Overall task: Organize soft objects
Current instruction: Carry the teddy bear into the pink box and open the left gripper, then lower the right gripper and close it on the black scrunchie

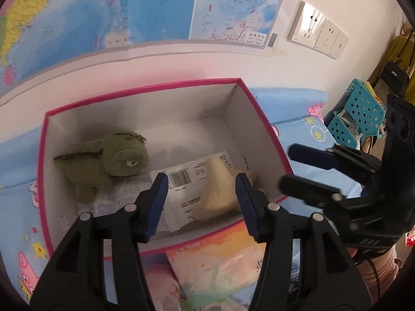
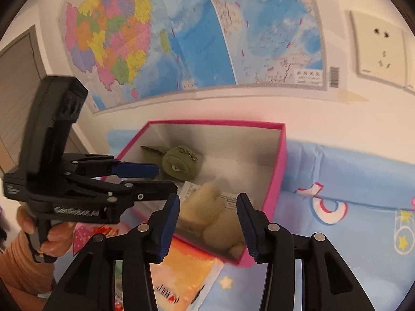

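Pink-rimmed, white inside, the open cardboard box [image 1: 237, 84] is the landmark, standing on a blue cartoon-print bedsheet [image 2: 350, 181]. At the box's left end lies a green plush creature with a keychain [image 1: 109, 160]. Toward the box's right end a cream furry plush toy [image 1: 220, 189] rests on a printed paper sheet [image 1: 186, 178] on the box floor. The left gripper [image 1: 202, 202] hangs over the box's near wall, jaws moderately apart, nothing between them. The right gripper [image 2: 208, 223] hovers at the box's near right corner, jaws likewise parted; the cream toy lies below and beyond them, seemingly free of the pads.

My reading: the cream toy has just been dropped in, so this is the release step. Next, both grippers should leave the box and go for another soft item, perhaps the colourful soft packet [image 1: 220, 261] just in front of the box.
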Motion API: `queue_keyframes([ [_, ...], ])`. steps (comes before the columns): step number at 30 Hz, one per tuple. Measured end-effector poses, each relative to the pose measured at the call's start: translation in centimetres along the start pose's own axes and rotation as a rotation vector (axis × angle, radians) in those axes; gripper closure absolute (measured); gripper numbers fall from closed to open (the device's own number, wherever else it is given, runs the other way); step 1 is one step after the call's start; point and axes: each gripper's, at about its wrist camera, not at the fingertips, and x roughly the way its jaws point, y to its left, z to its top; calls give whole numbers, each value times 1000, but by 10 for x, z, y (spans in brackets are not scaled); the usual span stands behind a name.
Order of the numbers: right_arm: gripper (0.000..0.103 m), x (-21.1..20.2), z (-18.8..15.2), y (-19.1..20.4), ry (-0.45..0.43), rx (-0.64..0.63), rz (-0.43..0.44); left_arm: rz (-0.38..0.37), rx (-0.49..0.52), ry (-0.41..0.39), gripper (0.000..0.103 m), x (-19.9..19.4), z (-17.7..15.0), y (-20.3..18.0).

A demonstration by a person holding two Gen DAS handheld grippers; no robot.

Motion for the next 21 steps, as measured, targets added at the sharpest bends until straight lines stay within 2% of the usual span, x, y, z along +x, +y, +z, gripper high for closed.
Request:
queue_keyframes([
  [6,45,-43,-22,7,-21,-10,50,-5,69,-99,46,-39,-27,-14],
  [9,40,-63,-41,11,-16,-8,94,-44,123,-144,40,-59,-47,-27],
  [12,37,-78,-65,14,10,2,129,-98,183,-168,39,-73,-71,-42],
  [18,36,-90,-119,17,114,32,132,-202,238,-112,39,-66,-106,-63],
  [21,33,-89,-139,19,158,59,148,-250,224,-69,39,-56,-124,-69],
])
